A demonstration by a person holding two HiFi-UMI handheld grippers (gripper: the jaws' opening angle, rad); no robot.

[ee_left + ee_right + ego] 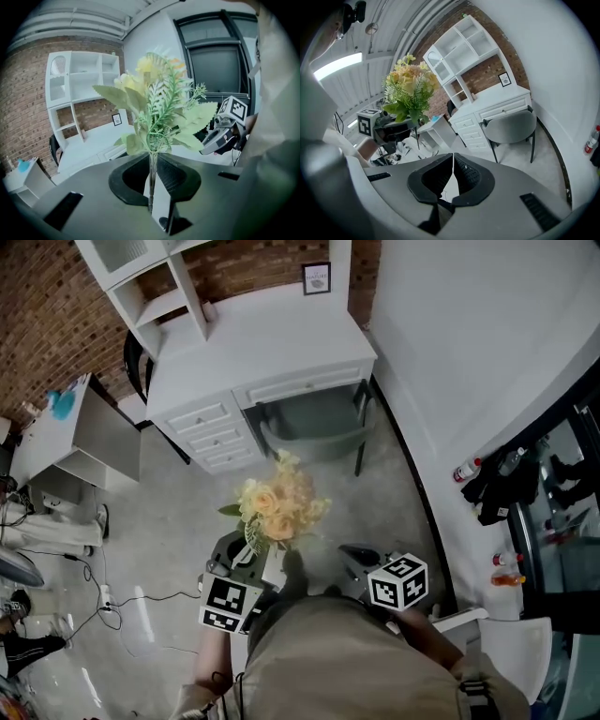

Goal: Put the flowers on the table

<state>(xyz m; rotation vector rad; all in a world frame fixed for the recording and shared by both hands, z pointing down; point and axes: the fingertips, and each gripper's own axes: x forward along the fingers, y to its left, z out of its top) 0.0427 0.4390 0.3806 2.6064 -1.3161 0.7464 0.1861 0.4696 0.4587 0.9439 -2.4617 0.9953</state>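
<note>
Left gripper [152, 173] is clamped on the stems of the flowers [277, 502]. The bouquet stands upright with its blooms on top, off the table [262, 343] and well short of its front edge. Right gripper [453, 170] is pinched together on nothing, equally short of the table. We judge the table top lies straight ahead, past the chair [314, 427] at its front. The left hand carries.

1. You had no readable text in view: the print on the small framed sign [316, 277] on the desk [272, 334] was too small to make out.
2. Your marker cubes [229, 604] [398, 581] showed only black-and-white squares.
</note>
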